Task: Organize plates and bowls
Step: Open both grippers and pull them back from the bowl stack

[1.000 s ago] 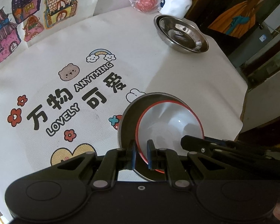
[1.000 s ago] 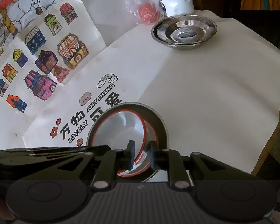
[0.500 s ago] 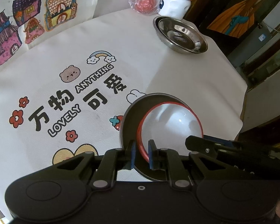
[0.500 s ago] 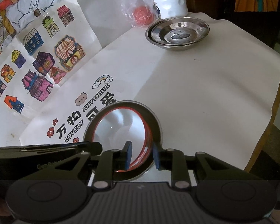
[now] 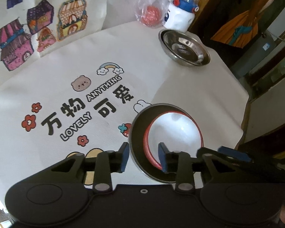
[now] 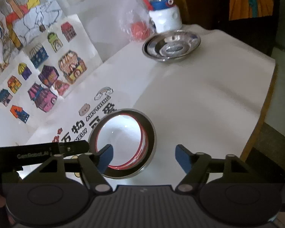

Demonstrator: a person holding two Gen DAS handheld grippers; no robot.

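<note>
The red-rimmed bowl (image 5: 173, 131) sits nested in a steel bowl (image 5: 140, 133) on the bench (image 5: 190, 87) — just ahead of both grippers. Left gripper (image 5: 143, 157) and right gripper (image 6: 143, 158) are opening, released, straddling opposite rims — equally near.

A matt white cloth table cover (image 5: 180, 87) printed with cartoon figures and black lettering lies smooth, with a few soft creases. On it, a glossy white bowl with a red rim (image 5: 173, 131) sits inside a dark-walled round metal bowl (image 5: 137, 133) whose rim has a dull steel sheen. Farther back, a shallow polished stainless-steel dish (image 5: 184, 47) reflects like a mirror. Behind it, a thin crinkled clear plastic bag (image 5: 150, 7) holds something red, next to a smooth white plastic bottle with a blue lid (image 5: 180, 13). The gripper bodies are matt black plastic with matt blue pads (image 6: 182, 157).
</note>
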